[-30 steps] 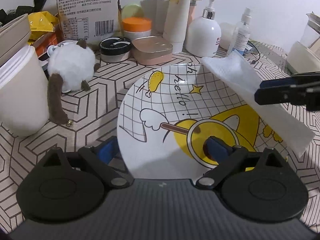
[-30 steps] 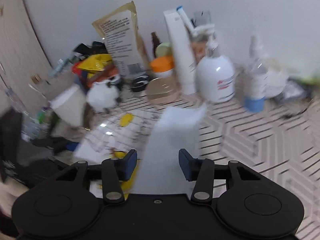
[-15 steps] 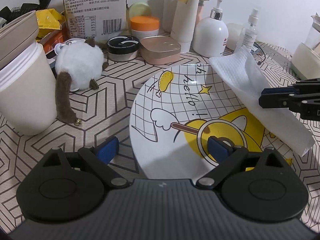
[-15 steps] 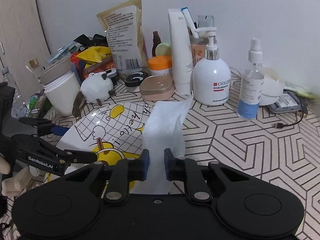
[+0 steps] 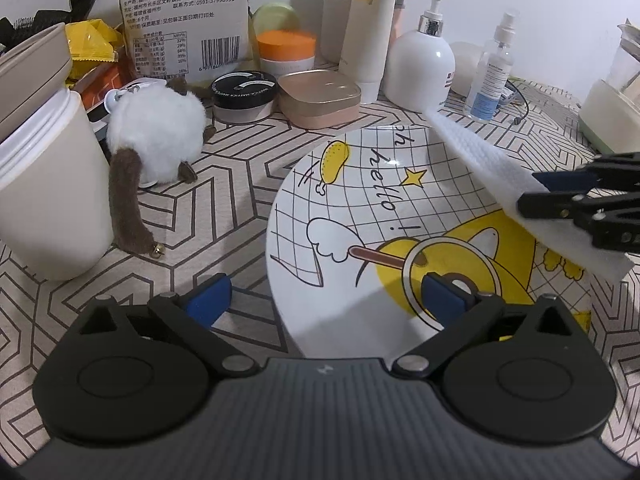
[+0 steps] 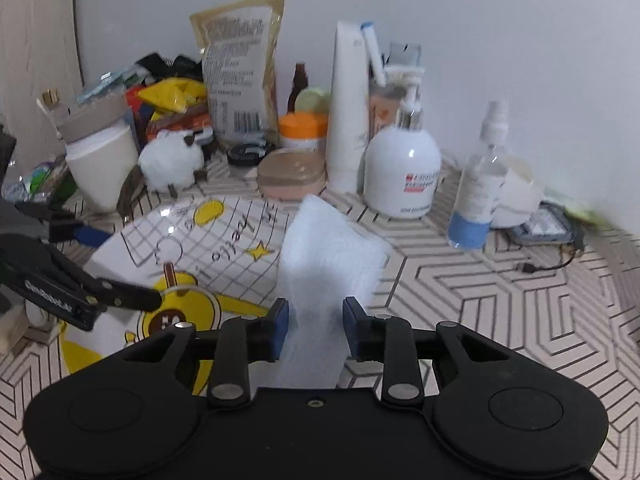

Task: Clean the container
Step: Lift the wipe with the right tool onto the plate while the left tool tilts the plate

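Note:
A white plate (image 5: 360, 216) with a black grid, a yellow cartoon and the word "hello" lies on the patterned table; it also shows in the right wrist view (image 6: 192, 256). My left gripper (image 5: 326, 298) is open, its jaws standing either side of the plate's near left rim. A folded white tissue (image 6: 324, 264) lies along the plate's right edge, also in the left wrist view (image 5: 492, 172). My right gripper (image 6: 314, 326) stands around the tissue's near end with jaws apart, a gap on each side.
Behind the plate stand a white pump bottle (image 5: 420, 68), a spray bottle (image 5: 494, 68), a pink-gold case (image 5: 320, 98), a black-lidded jar (image 5: 244, 94) and a snack bag (image 5: 184, 20). A plush toy (image 5: 154, 140) and a white cup (image 5: 48, 184) stand left.
My right gripper was shut on the tissue half a second ago; its jaws have opened. The tissue now lies lower on the plate's right edge. My left gripper stays open at the plate.

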